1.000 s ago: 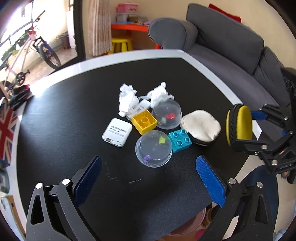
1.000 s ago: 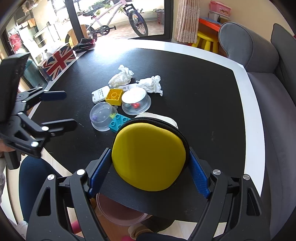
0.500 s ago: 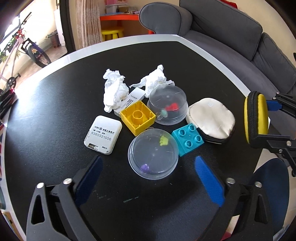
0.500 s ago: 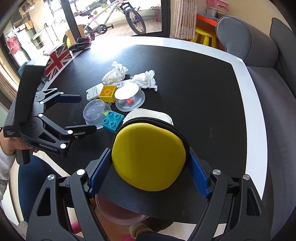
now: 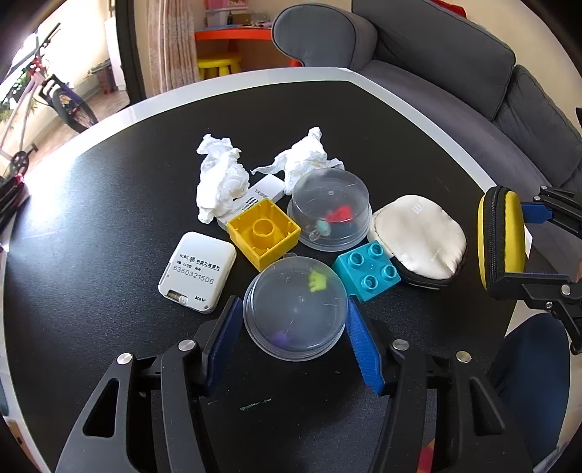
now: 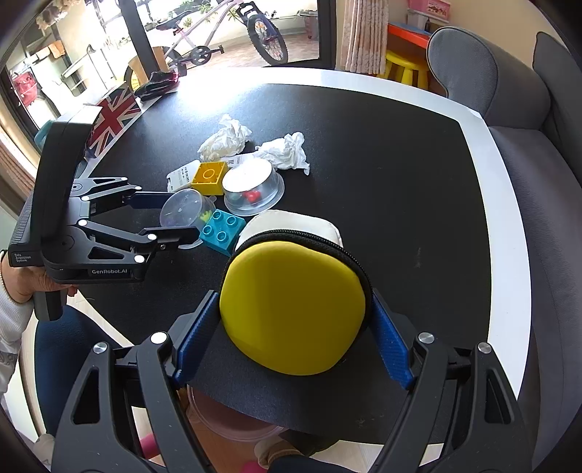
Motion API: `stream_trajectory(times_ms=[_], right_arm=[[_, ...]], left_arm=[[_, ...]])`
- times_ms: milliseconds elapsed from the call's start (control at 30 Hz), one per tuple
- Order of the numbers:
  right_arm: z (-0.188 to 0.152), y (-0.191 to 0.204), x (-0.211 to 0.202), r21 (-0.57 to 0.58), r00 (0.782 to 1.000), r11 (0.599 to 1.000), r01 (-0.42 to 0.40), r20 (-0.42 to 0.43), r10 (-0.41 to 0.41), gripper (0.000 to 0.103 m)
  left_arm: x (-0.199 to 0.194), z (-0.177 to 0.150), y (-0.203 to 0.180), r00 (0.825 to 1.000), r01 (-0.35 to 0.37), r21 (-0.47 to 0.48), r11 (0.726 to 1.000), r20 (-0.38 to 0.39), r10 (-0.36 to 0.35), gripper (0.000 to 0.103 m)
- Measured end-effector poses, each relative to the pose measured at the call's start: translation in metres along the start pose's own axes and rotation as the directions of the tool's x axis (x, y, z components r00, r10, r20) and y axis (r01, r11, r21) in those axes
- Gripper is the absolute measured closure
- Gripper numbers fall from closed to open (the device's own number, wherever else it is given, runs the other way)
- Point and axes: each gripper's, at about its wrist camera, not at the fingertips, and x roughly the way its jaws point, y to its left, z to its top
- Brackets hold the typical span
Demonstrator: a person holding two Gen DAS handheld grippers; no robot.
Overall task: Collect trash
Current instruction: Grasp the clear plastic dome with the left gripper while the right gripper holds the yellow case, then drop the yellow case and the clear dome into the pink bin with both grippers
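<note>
On the black round table (image 5: 109, 174), two crumpled white tissues (image 5: 221, 178) lie beyond the toys. Left gripper (image 5: 293, 329) straddles a clear plastic dome (image 5: 294, 313), fingers spread; right gripper (image 6: 293, 327) clamps a yellow zippered pouch (image 6: 293, 309).

We see a black table (image 5: 109, 203) with a white rim. A grey sofa (image 5: 454, 65) stands to its right. Far off, a yellow stool (image 5: 218, 63) sits beneath an orange desk (image 5: 236, 34). At far left, a bicycle (image 6: 225, 32) stands in daylight.
</note>
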Motion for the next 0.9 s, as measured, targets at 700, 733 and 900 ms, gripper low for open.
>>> stream_trajectory(times_ms=[700,733,900], right_arm=[[-0.018,0.02,-0.041,-0.025,0.996,1.0,-0.014,0.084,0.016,0.024],[-0.021,0.021,-0.045,-0.027,0.996,1.0,-0.015,0.088,0.018,0.024],[-0.04,0.034,-0.06,-0.047,0.994,0.999,-0.023,0.108,0.028,0.024]], left_arm=[[-0.099,-0.039,-0.027,0.993,0.005,-0.056,0.998,0.121,0.002,0.047],[-0.104,-0.041,-0.028,0.992,0.006,-0.056,0.998,0.126,0.002,0.047],[-0.125,-0.06,-0.043,0.989,0.007,-0.054,0.999,0.15,0.001,0.047]])
